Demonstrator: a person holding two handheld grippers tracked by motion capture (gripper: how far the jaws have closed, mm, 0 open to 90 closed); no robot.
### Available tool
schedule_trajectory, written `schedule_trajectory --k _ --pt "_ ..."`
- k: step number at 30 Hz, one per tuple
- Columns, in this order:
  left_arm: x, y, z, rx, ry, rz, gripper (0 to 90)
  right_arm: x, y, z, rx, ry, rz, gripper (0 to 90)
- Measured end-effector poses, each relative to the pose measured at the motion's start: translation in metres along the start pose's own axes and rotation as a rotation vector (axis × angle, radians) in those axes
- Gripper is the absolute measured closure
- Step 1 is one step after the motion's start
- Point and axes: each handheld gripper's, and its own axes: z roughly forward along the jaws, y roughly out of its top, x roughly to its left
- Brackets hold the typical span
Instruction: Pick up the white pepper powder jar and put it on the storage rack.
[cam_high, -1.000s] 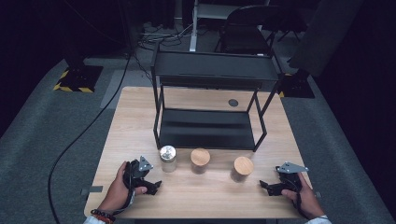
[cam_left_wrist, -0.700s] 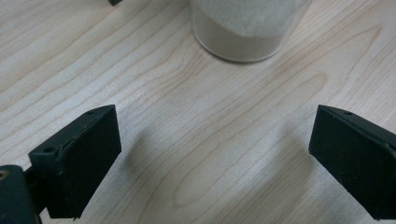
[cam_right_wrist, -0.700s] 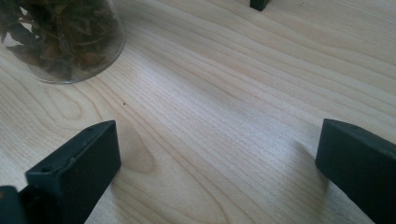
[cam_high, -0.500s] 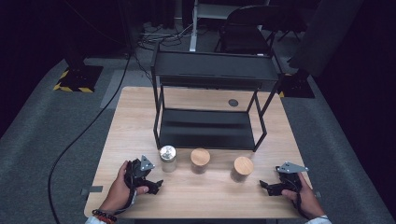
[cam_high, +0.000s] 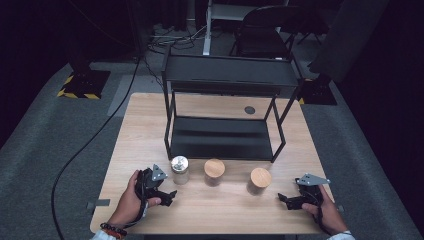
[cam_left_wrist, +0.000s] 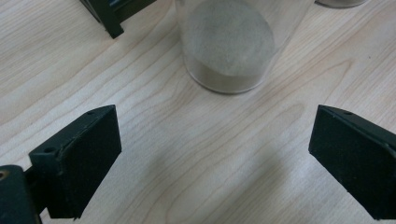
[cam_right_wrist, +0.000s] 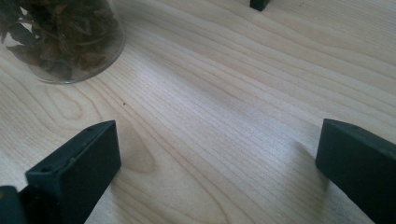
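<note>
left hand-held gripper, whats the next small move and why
Probably ease the left hand-held gripper straight forward toward the metal-lidded jar. Its jaws stand wide open and empty on the table, and in the left gripper view the jar's glass base sits just ahead, roughly centred between them but not yet inside the gap.

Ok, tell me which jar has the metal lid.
The leftmost jar, beside the left tongs. The other two jars have wooden lids.
</note>
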Motion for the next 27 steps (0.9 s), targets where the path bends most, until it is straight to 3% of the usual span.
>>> schedule_trajectory --k 27 --pt "0.001 0.026 0.006 -0.025 -0.030 -0.001 3.0 0.000 0.000 0.000 0.000 0.000 0.000 0.0"
